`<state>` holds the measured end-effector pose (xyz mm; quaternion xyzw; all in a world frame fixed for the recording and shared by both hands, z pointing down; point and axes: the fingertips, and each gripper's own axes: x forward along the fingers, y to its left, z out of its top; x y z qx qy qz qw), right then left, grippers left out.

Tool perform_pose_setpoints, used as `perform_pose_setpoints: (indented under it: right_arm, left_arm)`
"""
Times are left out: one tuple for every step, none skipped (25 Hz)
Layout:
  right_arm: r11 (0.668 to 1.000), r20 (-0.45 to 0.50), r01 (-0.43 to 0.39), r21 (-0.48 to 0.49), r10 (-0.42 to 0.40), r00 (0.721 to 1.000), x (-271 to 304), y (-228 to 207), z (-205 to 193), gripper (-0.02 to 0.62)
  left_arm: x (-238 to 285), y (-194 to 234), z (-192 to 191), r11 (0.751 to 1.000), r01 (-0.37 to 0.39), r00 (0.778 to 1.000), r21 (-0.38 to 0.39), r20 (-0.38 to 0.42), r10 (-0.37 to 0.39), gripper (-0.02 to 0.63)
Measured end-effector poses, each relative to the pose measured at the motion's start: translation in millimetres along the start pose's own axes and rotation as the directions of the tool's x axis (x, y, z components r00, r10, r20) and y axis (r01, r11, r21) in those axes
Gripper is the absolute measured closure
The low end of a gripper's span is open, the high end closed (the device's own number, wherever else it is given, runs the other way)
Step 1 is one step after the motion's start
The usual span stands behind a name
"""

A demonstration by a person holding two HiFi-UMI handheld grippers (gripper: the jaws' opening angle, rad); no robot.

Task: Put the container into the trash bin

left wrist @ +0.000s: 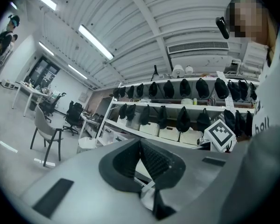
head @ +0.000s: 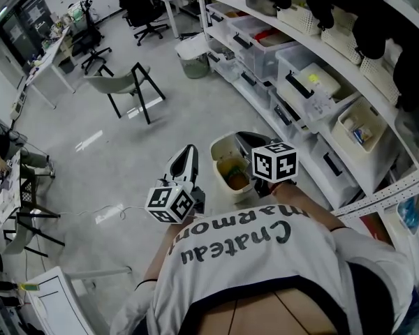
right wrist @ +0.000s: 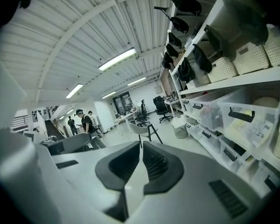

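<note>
A cream trash bin (head: 219, 149) stands open on the floor just ahead of me, by the foot of the shelving. Something yellow-brown (head: 235, 177) lies inside it; I cannot tell whether that is the container. My right gripper (head: 243, 136) hovers over the bin's right rim. In the right gripper view its jaws (right wrist: 141, 146) are shut with nothing between them. My left gripper (head: 190, 149) is to the left of the bin, held level. Seen from the left gripper view, it (left wrist: 141, 143) is shut and empty too. Neither gripper view shows the cream bin.
Shelving (head: 304, 82) with clear plastic boxes runs along the right. A second white bin (head: 193, 54) stands farther along it. A grey chair (head: 129, 82) stands on the open floor ahead to the left, with desks and office chairs (head: 143, 9) beyond. People (right wrist: 86, 122) stand far off.
</note>
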<state>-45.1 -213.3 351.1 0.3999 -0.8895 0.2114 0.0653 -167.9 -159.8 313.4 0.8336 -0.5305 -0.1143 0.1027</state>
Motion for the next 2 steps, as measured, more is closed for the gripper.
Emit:
perform_pose_setpoints:
  right_arm:
    - [1.0,-0.006,0.002,0.004,-0.002,1.0,-0.5,-2.1,-2.4,0.554]
    - [1.0,-0.012,0.005,0.009,-0.005,1.0,-1.1,-4.4,-4.8,0.554]
  left_arm:
    - [0.3,-1.0,-2.0,1.0,0.0,1.0,-0.004,-0.002,0.0,0.581]
    - [0.7,-2.1,-4.1,1.0,0.0,1.0,-0.009,-0.005,0.0,0.581]
